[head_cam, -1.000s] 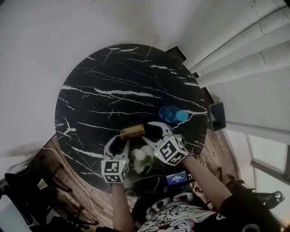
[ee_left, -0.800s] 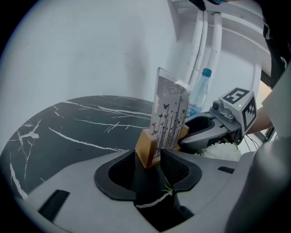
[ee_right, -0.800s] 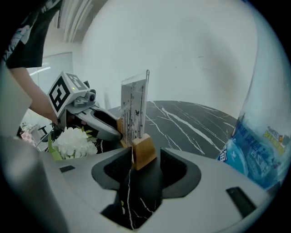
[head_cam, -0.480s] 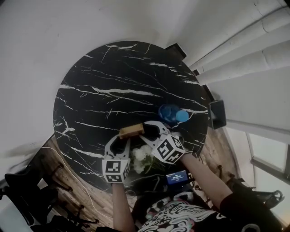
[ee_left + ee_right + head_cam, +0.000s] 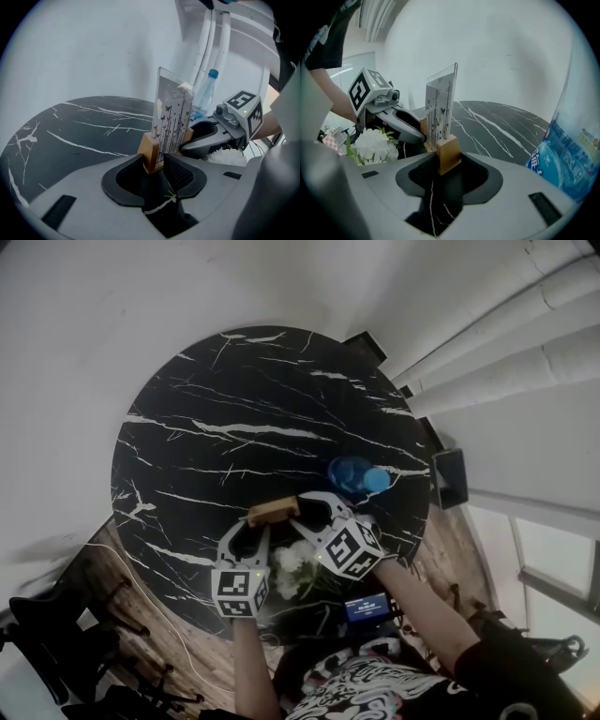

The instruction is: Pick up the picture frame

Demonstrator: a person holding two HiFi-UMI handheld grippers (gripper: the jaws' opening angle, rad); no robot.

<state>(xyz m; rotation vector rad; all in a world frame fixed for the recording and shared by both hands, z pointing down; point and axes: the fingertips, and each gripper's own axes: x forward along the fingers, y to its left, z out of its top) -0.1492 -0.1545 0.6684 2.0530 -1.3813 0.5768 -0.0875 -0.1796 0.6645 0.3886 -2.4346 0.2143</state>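
Note:
The picture frame (image 5: 274, 511) is a clear printed panel standing upright in a wooden base on the black marble table (image 5: 234, 409). My left gripper (image 5: 251, 527) is at the base's left end. In the left gripper view (image 5: 153, 161) its jaws are closing, with the wooden end (image 5: 151, 152) between them and not visibly squeezed. My right gripper (image 5: 302, 512) is at the opposite end. In the right gripper view (image 5: 449, 164) its jaws sit snug against the wooden block (image 5: 449, 157). The panel (image 5: 440, 108) rises above both.
A blue water bottle (image 5: 356, 474) stands just behind the right gripper, close on its right side (image 5: 567, 154). White flowers (image 5: 291, 563) lie between the two grippers near the table's front edge. A white wall and pipes lie beyond the table.
The frame and both grippers keep their places; only the head view shifts slightly.

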